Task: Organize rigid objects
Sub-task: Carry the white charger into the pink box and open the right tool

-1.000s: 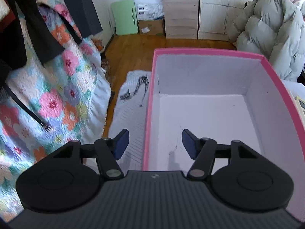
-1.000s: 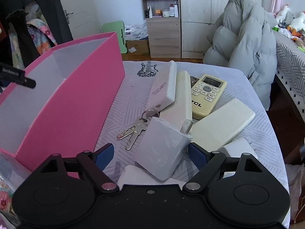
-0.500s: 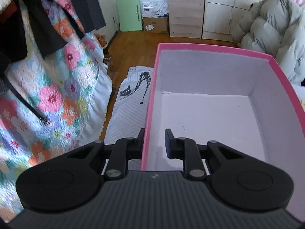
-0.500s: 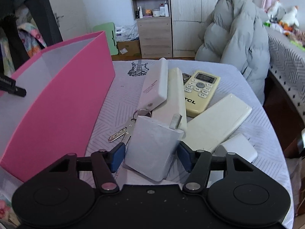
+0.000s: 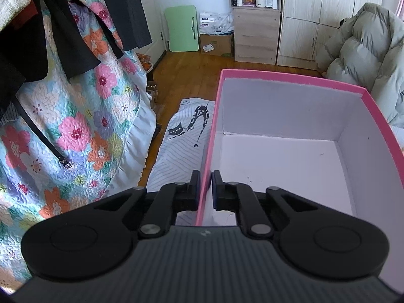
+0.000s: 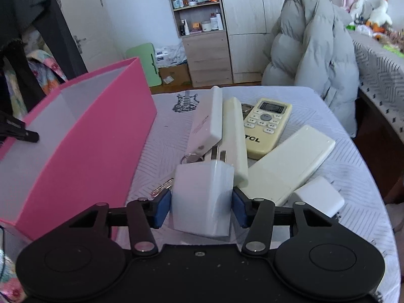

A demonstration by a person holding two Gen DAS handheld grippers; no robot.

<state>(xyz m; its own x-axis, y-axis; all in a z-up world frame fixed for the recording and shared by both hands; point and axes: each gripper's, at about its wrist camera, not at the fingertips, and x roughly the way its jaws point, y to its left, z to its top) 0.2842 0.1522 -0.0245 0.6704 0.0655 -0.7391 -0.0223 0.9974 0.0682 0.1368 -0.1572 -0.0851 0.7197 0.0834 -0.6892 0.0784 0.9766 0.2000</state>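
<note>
Right gripper (image 6: 201,205) at 6 o'clock, jaws closing, blue pads against both sides of the white block (image 6: 202,199). Keys (image 6: 164,185) peeking out at its 9 o'clock. Beyond, toward 12 and 1 o'clock, a pile of remotes (image 6: 266,123). Left gripper (image 5: 205,189) pinching the pink box (image 5: 290,78) side wall.

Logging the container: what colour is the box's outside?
Pink box, white inside; clearest in the right wrist view.

"TCL" on AC remote (image 6: 266,123).
</note>
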